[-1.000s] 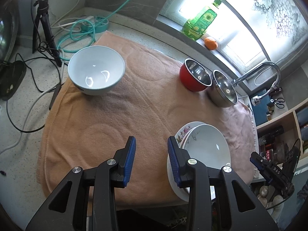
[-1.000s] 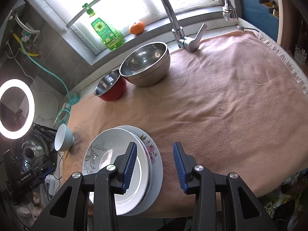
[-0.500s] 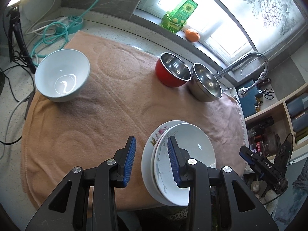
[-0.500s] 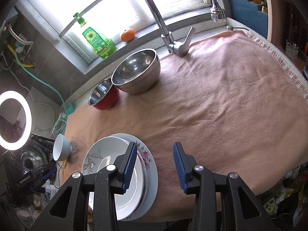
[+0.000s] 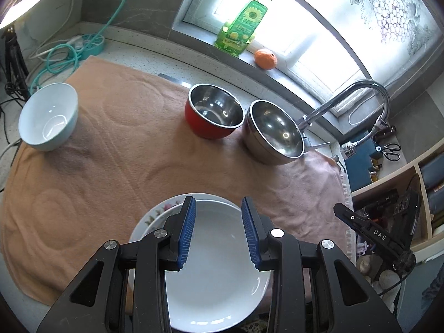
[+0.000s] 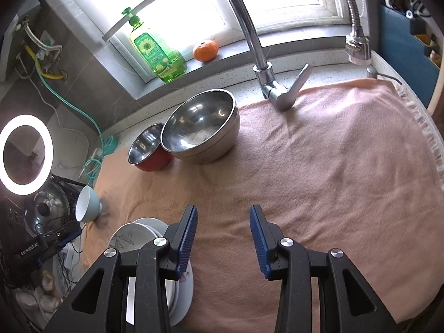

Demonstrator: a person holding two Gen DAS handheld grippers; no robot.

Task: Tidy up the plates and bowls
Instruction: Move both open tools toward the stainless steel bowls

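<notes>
Both hand-held grippers, left (image 5: 218,231) and right (image 6: 223,240), hang parted, gripping nothing. At the left's six o'clock, stacked plates (image 5: 216,272); twelve o'clock, red bowl (image 5: 213,115) and steel bowl (image 5: 273,133), both empty.

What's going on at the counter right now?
A person holds a gripper in each hand over a towel spread on the counter. The left gripper hangs open above the stacked plates, gripping nothing. The right gripper is open too, over bare towel beside that stack. The white bowl, red bowl and steel bowl sit apart, not yet stacked.
</notes>
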